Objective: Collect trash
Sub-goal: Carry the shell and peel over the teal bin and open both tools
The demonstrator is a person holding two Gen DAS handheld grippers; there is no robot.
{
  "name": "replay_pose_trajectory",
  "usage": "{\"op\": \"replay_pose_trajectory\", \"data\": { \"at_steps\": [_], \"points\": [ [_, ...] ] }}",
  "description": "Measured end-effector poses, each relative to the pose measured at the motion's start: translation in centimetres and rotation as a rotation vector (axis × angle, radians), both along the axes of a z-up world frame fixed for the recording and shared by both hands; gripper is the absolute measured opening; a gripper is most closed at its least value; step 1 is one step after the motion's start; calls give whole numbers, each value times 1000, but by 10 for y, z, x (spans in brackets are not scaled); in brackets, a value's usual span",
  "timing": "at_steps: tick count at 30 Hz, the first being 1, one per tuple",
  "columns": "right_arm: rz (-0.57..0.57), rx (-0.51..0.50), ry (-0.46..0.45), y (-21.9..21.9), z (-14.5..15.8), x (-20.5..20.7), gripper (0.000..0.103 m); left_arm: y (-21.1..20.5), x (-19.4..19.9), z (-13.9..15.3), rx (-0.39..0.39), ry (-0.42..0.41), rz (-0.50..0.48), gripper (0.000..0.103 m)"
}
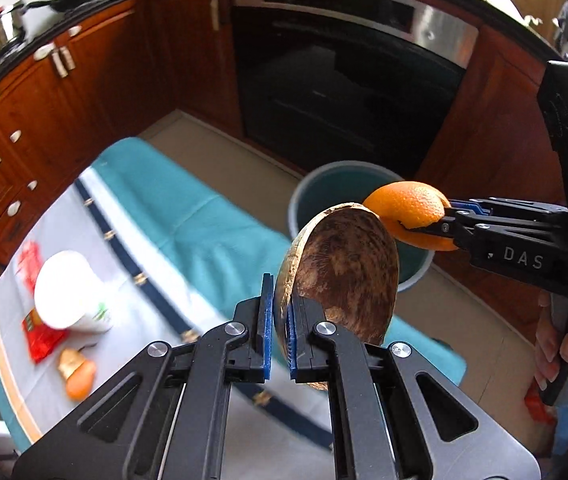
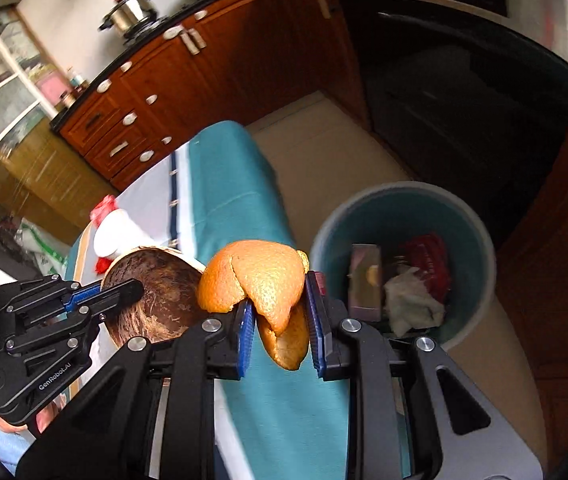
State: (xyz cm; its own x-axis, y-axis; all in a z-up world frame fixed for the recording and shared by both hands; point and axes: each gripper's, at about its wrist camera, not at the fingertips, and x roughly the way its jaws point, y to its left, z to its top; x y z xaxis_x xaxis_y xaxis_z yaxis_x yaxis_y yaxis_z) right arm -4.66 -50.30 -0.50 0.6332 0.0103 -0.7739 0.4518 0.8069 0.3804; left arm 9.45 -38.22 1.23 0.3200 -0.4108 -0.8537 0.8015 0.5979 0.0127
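Orange peel (image 2: pixel 260 280): pinched in right gripper (image 2: pixel 280 336), held beside bin rim
Coconut shell (image 1: pixel 343 272): rim clamped in left gripper (image 1: pixel 280 328), just beside peel
Bin (image 2: pixel 471 232): teal, on floor, holding tissue (image 2: pixel 411 300) and red wrapper (image 2: pixel 429 260)
Counter (image 1: pixel 188 216): teal cloth, white cup (image 1: pixel 70 292), red packet (image 1: pixel 42 338), peel scrap (image 1: pixel 78 376)

A home kitchen is showing here. Wooden cabinets (image 1: pixel 64 92) and a built-in oven (image 1: pixel 347 92) are lining the walls. A steel pot (image 2: pixel 134 14) is sitting on the stove.
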Motion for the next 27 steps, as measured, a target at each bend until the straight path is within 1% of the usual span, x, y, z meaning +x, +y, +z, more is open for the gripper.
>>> {"op": "replay_pose_trajectory", "data": {
  "at_steps": [5, 9, 15, 17, 18, 20, 21, 22, 23, 24, 25, 27],
  "points": [
    [-88, 33, 40, -48, -26, -16, 22, -63, -1, -29, 59, 34, -49, 6],
    [-138, 75, 82, -75, -55, -20, 22, -99, -1, -58, 118, 54, -72, 6],
    [-177, 123, 130, -97, -90, -23, 23, -135, 2, -85, 161, 83, -90, 6],
    [-184, 132, 141, -103, -97, -24, 24, -143, 2, -91, 168, 91, -93, 7],
    [-186, 135, 145, -104, -99, -24, 26, -145, 2, -94, 169, 98, -94, 7],
    [-186, 136, 152, -107, -101, -23, 29, -151, 3, -99, 170, 121, -94, 10],
    [-185, 141, 144, -109, -101, -23, 39, -152, 3, -101, 171, 134, -95, 13],
    [-188, 145, 136, -110, -100, -22, 60, -153, 2, -104, 173, 143, -99, 16],
    [-197, 145, 130, -112, -100, -22, 71, -151, 1, -105, 177, 136, -100, 21],
    [-206, 144, 123, -113, -99, -22, 83, -151, 0, -106, 185, 122, -98, 43],
    [-211, 144, 116, -113, -97, -22, 84, -150, -1, -107, 187, 106, -95, 61],
    [-211, 150, 123, -112, -97, -19, 84, -149, -5, -106, 187, 72, -91, 70]
  ]
}}
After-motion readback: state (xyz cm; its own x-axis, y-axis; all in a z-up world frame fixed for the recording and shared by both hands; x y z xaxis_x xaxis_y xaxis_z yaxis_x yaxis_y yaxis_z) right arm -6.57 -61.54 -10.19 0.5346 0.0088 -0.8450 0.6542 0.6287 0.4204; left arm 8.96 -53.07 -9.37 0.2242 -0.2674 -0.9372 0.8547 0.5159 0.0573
